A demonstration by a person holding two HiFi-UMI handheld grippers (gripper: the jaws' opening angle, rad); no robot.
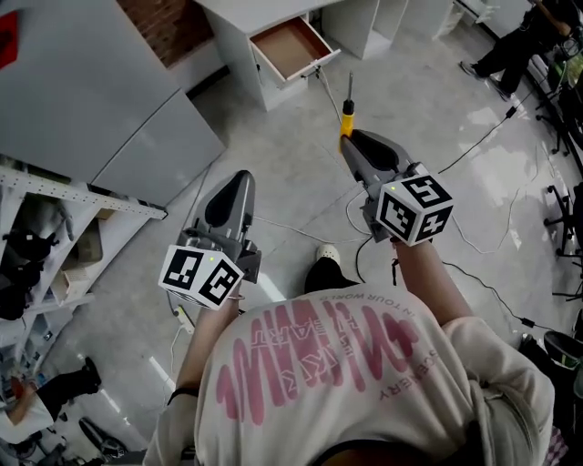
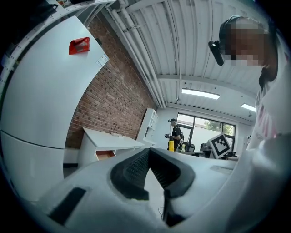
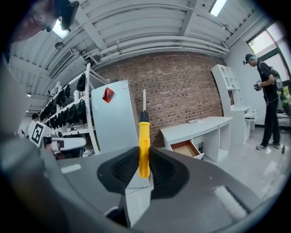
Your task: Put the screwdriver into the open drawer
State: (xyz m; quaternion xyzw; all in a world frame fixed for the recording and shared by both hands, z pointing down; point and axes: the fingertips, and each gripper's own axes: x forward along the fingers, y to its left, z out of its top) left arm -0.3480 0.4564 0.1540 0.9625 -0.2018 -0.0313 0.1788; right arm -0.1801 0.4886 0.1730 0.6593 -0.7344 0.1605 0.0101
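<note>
**Screwdriver Gripped, Well Short of the Open Drawer**

Nearest the person, the left tool [image 1: 239, 177] was clenched on nothing, its dark pads meeting at the tips above the grey floor [image 1: 273, 136]. A little farther ahead, the right tool [image 1: 351, 138] was clamped on the screwdriver [image 1: 347, 111] by its yellow handle, with the metal shaft sticking out past the jaws. Beyond both tools and well apart from them, the drawer [image 1: 290, 45] stood pulled out of the white counter [image 1: 239, 16], its wooden bottom showing.

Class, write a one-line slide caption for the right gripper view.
Right gripper clamps a yellow-handled screwdriver upright, with the open drawer of a white desk ahead.
</note>
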